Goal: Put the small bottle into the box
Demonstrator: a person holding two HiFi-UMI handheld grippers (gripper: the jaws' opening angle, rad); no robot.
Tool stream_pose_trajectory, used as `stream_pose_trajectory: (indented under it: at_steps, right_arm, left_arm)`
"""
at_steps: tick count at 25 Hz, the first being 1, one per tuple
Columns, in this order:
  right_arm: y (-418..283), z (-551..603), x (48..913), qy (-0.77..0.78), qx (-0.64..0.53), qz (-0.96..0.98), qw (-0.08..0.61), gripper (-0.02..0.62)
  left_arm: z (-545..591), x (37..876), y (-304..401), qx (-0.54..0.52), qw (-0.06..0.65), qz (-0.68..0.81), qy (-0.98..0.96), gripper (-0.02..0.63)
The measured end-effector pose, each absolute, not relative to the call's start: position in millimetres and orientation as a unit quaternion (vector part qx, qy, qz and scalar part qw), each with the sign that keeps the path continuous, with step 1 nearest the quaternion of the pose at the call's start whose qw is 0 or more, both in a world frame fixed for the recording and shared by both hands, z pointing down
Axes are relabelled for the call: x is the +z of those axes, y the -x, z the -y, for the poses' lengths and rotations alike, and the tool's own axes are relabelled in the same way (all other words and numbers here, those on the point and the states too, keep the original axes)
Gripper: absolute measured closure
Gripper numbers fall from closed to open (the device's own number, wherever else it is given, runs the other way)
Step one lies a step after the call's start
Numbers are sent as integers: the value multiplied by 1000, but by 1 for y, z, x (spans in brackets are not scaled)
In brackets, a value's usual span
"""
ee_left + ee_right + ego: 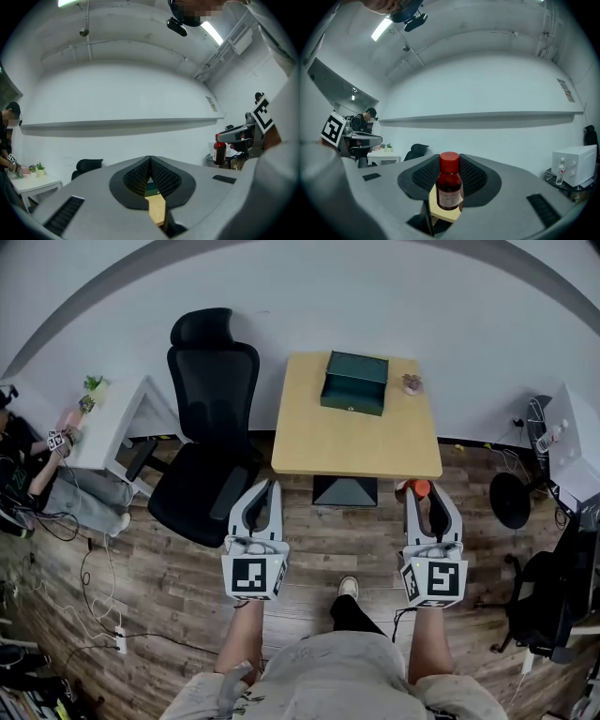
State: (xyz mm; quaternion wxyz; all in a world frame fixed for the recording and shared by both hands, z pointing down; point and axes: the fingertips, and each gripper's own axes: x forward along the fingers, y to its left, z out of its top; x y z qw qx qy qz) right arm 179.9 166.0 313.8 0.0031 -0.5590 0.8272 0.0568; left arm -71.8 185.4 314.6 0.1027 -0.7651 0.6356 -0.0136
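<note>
The small bottle (pixel 450 190) stands upright, with a red cap, a dark body and a pale label. The ribbed black pads of the right tool (pixel 449 177) clamp it. The green box (pixel 355 382), which looks open-topped, lies ahead and slightly left on the pale wooden tabletop (pixel 356 448). The left tool (pixel 150 164) is clenched on nothing.

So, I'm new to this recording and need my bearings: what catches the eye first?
The small dark-red bottle with a red cap, clamped upright in the right gripper, stands out most. Ahead, a dark green box sits at the far side of a light wooden table, with a black office chair to its left.
</note>
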Motion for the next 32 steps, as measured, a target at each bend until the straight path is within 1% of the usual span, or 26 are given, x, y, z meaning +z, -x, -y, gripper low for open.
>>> stream_pose_trajectory:
  at_steps: [10, 19, 24, 32]
  right_arm:
    - [-219, -89, 329, 566, 34, -824, -2, 454]
    - [-246, -23, 327, 566, 39, -823, 8, 454]
    - [-245, 4, 326, 565, 34, -824, 13, 454]
    - [-216, 51, 327, 556, 49, -830, 5, 454]
  left_arm:
    - [-100, 317, 28, -30, 104, -622, 775, 598]
    - [-29, 313, -4, -33, 114, -613, 781, 600]
    - [-5, 312, -6, -34, 114, -612, 782, 598]
    - [45, 321, 12, -24, 110, -607, 787, 598]
